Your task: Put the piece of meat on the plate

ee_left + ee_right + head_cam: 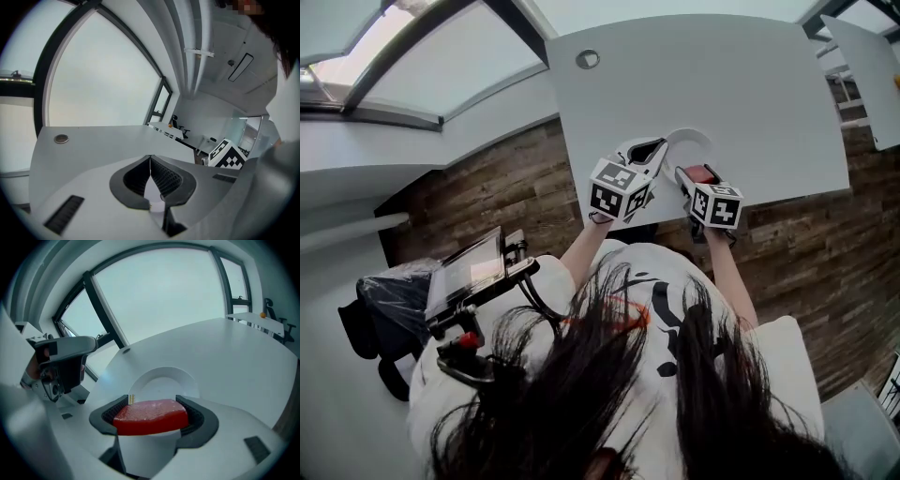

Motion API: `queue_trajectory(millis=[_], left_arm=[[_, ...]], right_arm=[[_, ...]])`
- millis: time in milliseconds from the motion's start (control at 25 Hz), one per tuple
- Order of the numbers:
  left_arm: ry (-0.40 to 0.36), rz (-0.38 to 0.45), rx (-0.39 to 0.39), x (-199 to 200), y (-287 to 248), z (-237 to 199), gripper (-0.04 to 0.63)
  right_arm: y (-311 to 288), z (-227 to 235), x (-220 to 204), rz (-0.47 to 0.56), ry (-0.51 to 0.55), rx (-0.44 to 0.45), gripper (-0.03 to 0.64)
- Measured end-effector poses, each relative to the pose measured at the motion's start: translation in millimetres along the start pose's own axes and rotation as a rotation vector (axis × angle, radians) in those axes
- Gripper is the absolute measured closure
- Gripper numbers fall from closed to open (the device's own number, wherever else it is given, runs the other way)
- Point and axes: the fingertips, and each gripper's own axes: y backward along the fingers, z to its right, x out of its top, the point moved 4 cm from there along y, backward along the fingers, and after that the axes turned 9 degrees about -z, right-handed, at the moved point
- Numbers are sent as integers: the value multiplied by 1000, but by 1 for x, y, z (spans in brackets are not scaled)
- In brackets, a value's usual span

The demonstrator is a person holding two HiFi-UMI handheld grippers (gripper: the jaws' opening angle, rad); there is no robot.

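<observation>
Here, the right gripper [151, 405] held the red piece of meat [149, 417] clamped between its 2 jaws, at the near rim of the white plate [161, 379]. The plate sat on the white table [712, 84], close to the table's near edge. Whether the meat touched the plate could not be told. The left gripper [151, 172] hovered just beside the right one, its 2 jaws pressed together with nothing between them, its tip near the plate's left rim. A round grommet [588, 59] sat in the table's far left corner.
</observation>
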Motion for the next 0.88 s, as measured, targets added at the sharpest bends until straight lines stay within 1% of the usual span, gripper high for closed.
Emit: queue_trajectory(millis=[160, 400, 520, 760, 880], left_arm=[[17, -17, -16, 12, -17, -23, 589], [21, -17, -20, 11, -17, -24, 589], [20, -16, -19, 12, -17, -24, 589], [8, -18, -31, 13, -20, -20, 589], [6, -15, -35, 14, -20, -19, 589]], right_arm=[[-21, 8, 16, -38, 15, -23, 290], [-25, 7, 7, -58, 55, -37, 290], [-26, 5, 6, -59, 103, -41, 290], [-30, 1, 4, -90, 256, -86, 288], [-32, 0, 5, -106, 268, -82, 288]])
